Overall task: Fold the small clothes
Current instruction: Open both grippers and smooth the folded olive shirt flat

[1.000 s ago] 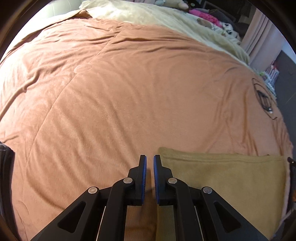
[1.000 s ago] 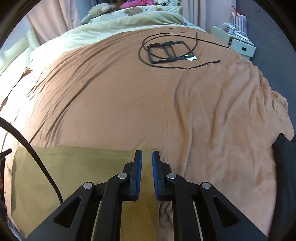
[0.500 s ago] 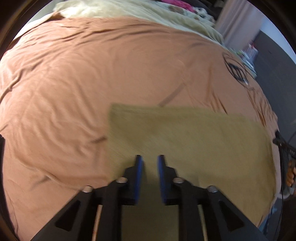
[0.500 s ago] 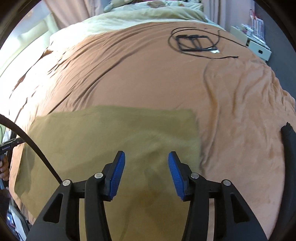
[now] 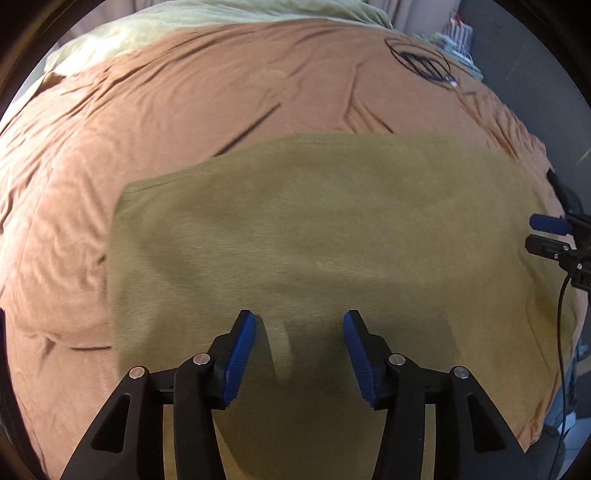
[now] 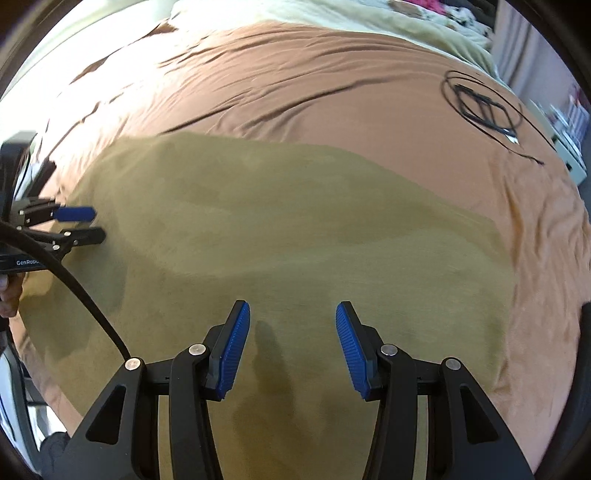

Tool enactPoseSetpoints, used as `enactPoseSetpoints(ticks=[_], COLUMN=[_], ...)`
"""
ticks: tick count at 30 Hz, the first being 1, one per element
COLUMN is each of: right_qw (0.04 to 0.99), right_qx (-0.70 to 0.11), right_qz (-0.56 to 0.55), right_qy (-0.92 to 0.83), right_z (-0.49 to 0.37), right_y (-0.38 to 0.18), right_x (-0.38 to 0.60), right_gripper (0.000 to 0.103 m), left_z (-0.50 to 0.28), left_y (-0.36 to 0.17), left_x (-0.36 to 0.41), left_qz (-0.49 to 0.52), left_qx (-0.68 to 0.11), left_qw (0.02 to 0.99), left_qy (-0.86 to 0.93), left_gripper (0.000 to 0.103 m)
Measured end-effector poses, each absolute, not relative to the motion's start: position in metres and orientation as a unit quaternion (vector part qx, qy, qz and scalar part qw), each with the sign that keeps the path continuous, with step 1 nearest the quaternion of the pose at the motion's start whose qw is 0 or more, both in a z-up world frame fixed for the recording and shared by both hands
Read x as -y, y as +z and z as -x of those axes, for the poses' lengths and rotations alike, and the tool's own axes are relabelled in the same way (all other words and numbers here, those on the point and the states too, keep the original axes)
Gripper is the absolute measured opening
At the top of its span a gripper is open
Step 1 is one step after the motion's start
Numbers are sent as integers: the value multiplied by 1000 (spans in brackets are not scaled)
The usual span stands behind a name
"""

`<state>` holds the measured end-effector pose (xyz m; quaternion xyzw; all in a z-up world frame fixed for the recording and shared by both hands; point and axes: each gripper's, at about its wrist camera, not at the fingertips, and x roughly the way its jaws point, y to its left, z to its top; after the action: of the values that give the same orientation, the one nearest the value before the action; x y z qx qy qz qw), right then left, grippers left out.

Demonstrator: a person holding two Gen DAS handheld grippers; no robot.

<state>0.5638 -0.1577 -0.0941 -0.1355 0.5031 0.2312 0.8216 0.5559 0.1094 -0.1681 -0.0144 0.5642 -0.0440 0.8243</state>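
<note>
An olive-green cloth (image 5: 325, 229) lies flat on the brown bed cover (image 5: 155, 110); it also shows in the right wrist view (image 6: 288, 229). My left gripper (image 5: 299, 332) is open and empty, hovering over the cloth's near part. My right gripper (image 6: 292, 325) is open and empty, also above the cloth. The right gripper shows at the right edge of the left wrist view (image 5: 546, 234). The left gripper shows at the left edge of the right wrist view (image 6: 79, 223).
A coiled black cable with a black frame (image 6: 484, 107) lies on the bed cover at the far right, also in the left wrist view (image 5: 421, 62). A pale yellow blanket (image 5: 221, 18) covers the far end. A black cable (image 6: 74, 288) hangs at the left.
Both grippers have opened and let go of the cloth. They have pulled back and turned inward, so the whole spread cloth is in view.
</note>
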Motion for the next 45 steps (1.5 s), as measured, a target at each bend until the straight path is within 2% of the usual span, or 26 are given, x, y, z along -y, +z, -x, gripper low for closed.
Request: enactPoseSetpoints(ticks=[14, 31, 45], right_qw=[827, 839, 813], right_qx=[-509, -519, -545], right_qz=[137, 76, 71], right_qy=[195, 142, 194], right_z=[-610, -689, -647], right_y=[-128, -141, -125], right_x=[123, 118, 128], right_gripper=[46, 46, 46], left_z=[-597, -653, -598], left_y=[-183, -186, -175], left_x=[-95, -111, -111], left_qz=[2, 65, 67], left_qx=[-554, -535, -555], left_qw=[832, 841, 829], left_qy=[-8, 54, 22], left_gripper=[56, 56, 56])
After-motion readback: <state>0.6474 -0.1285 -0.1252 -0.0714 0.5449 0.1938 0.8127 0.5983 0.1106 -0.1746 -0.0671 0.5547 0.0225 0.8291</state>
